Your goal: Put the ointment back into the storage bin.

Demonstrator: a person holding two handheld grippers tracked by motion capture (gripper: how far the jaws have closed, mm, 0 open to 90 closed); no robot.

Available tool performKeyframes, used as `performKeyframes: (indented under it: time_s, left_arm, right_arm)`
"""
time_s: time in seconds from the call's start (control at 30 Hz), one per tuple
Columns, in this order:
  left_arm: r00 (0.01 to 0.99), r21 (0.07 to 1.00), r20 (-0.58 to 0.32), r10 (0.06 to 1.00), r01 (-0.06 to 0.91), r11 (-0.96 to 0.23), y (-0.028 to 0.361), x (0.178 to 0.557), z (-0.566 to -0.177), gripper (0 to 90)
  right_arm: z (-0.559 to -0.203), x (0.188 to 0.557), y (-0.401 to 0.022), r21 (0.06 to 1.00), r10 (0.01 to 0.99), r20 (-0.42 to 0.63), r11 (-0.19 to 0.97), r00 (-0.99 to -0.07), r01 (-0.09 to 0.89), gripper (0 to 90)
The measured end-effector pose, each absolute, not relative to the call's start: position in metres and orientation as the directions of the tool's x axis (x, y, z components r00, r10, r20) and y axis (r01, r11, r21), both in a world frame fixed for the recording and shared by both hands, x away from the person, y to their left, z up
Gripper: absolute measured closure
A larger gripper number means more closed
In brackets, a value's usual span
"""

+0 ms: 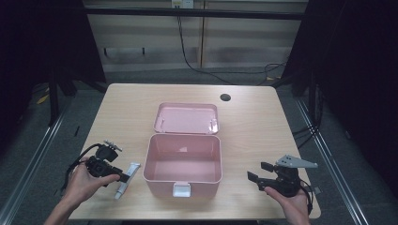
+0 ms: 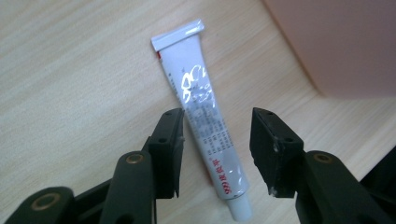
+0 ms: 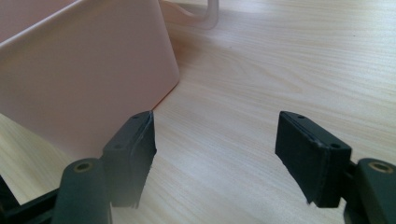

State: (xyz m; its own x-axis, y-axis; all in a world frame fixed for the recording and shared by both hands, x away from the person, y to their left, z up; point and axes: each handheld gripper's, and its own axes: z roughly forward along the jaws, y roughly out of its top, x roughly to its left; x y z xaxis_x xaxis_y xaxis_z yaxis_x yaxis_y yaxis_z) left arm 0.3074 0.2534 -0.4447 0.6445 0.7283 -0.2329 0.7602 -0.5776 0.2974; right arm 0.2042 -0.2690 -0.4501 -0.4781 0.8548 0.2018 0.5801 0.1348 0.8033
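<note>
Tube (image 2: 205, 130) of ointment lies flat on the table (image 1: 263, 126), btwn the left gripper (image 2: 217, 149) jaws. Left gripper view: jaws spread, one pad each side of the tube's lower half, the pad on the view's left close against its edge, the other w/ a gap; not pinching. Tube's flat crimped end points away from the jaws, white cap end sits near their base. Print on the tube is too small to read for sure. Pink box wall (image 2: 341, 42) shows beyond the jaw on that view's right.

High view adds what the gripper views lack: the box (image 1: 183, 161) is open, w/ a white latch at its front, its lid (image 1: 187, 118) lying behind it, tube just beside the box's left wall, left hand (image 1: 87, 183) low over it.

Right gripper (image 3: 215, 154): jaws spread over bare wood, nothing btwn them. Right gripper view has a box corner just past the left-hand jaw. High view puts this gripper well apart from the box's right wall.
</note>
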Motion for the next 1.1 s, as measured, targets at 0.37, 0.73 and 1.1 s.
performKeyframes:
  time_s: [0.37,0.73,1.1]
  left_arm:
    - [0.659,0.262,-0.227,0.717,0.751,-0.606,0.244,0.313,-0.453,60.6]
    - [0.665,0.237,-0.214,0.715,0.746,-0.623,0.238,0.315,-0.462,65.3]
    - [0.700,0.240,-0.197,0.686,0.713,-0.659,0.238,0.312,-0.466,69.0]
  right_arm:
    - [-0.451,0.205,-0.268,0.797,0.850,0.204,0.144,-0.485,0.587,28.5]
    - [-0.452,0.205,-0.269,0.793,0.850,0.210,0.141,-0.484,0.592,28.4]
    - [-0.453,0.206,-0.267,0.787,0.848,0.209,0.150,-0.488,0.598,28.2]
